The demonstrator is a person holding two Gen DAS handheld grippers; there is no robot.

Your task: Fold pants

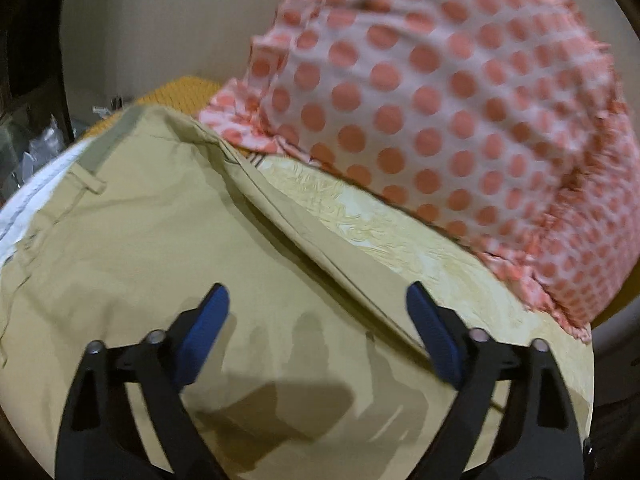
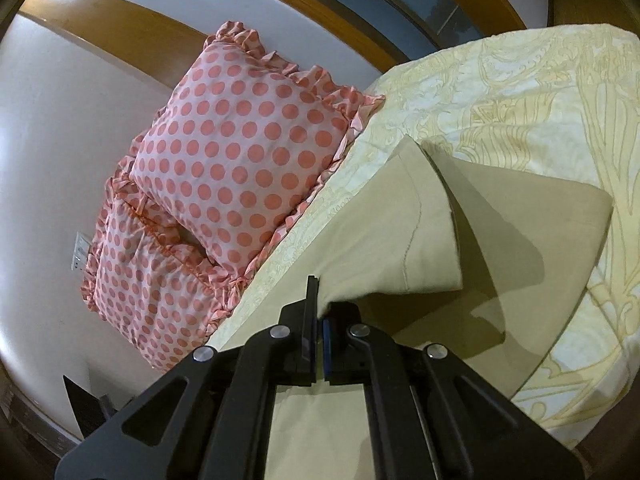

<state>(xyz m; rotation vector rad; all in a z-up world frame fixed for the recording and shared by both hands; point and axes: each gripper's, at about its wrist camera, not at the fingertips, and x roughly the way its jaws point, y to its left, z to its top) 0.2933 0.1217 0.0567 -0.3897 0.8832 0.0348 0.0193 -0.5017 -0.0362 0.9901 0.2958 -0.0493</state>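
Beige pants lie spread on a bed with a pale yellow patterned sheet; the waistband with a belt loop is at the upper left. My left gripper is open and empty, hovering just above the pants. In the right wrist view my right gripper is shut on the pants, holding a leg end lifted so it hangs folded over the other leg lying on the sheet.
Pink polka-dot pillows with ruffled edges stand against the wall at the bed's head, also in the right wrist view. A wooden headboard runs behind them. An orange cloth lies past the waistband.
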